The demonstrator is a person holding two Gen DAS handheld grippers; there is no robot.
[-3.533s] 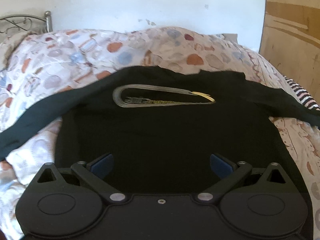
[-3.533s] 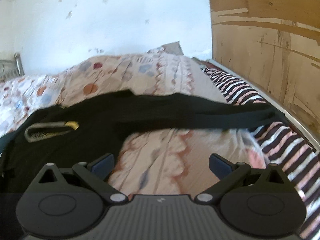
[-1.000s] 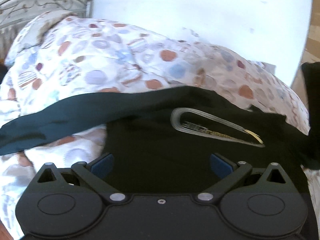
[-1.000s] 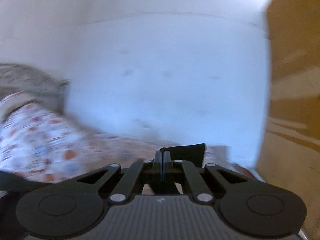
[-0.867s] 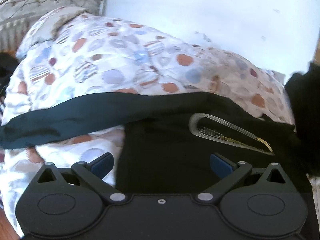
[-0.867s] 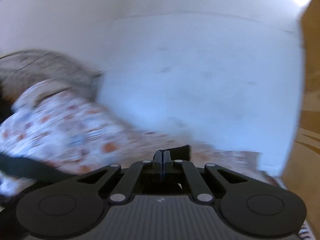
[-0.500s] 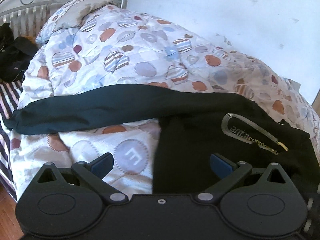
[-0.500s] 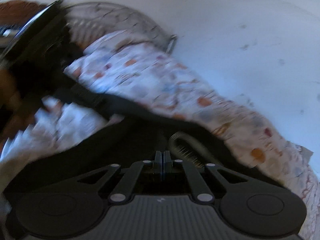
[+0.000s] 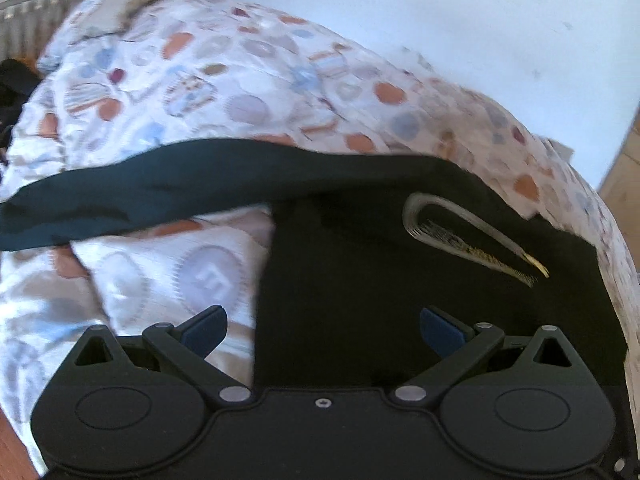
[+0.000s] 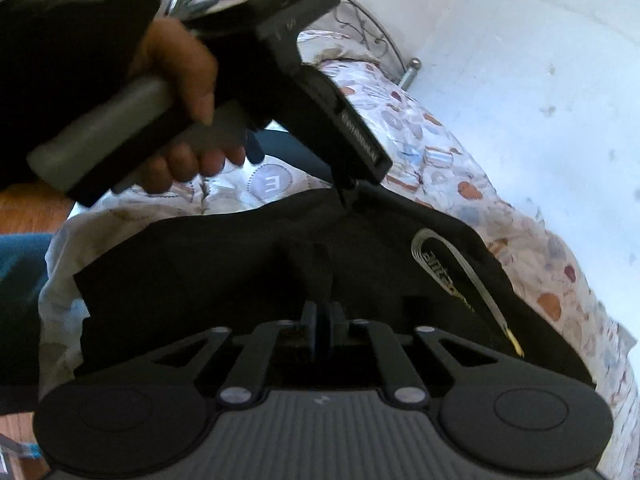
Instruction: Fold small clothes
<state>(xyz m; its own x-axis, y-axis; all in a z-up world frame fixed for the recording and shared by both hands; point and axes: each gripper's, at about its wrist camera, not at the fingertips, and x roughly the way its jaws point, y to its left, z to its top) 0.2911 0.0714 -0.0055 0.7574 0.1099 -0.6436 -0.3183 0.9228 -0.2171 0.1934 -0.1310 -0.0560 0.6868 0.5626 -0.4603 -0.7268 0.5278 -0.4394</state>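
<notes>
A black long-sleeved top with a silver loop logo lies flat on the quilt. Its left sleeve stretches out to the left. My left gripper hovers open over the top's left edge, nothing between its blue pads. In the right wrist view a hand holds the left gripper above the top. My right gripper sits low over the body, its jaws opening, a strip of the right sleeve still pinched between the pads.
A quilt with orange and blue dots covers the bed and bulges behind the top. A metal bed frame and a white wall stand behind it. Wooden floor shows at the left.
My right gripper has swung down and left from facing the wall, carrying the right sleeve onto the top's body. My left gripper has shifted slightly toward the top's left edge, still open.
</notes>
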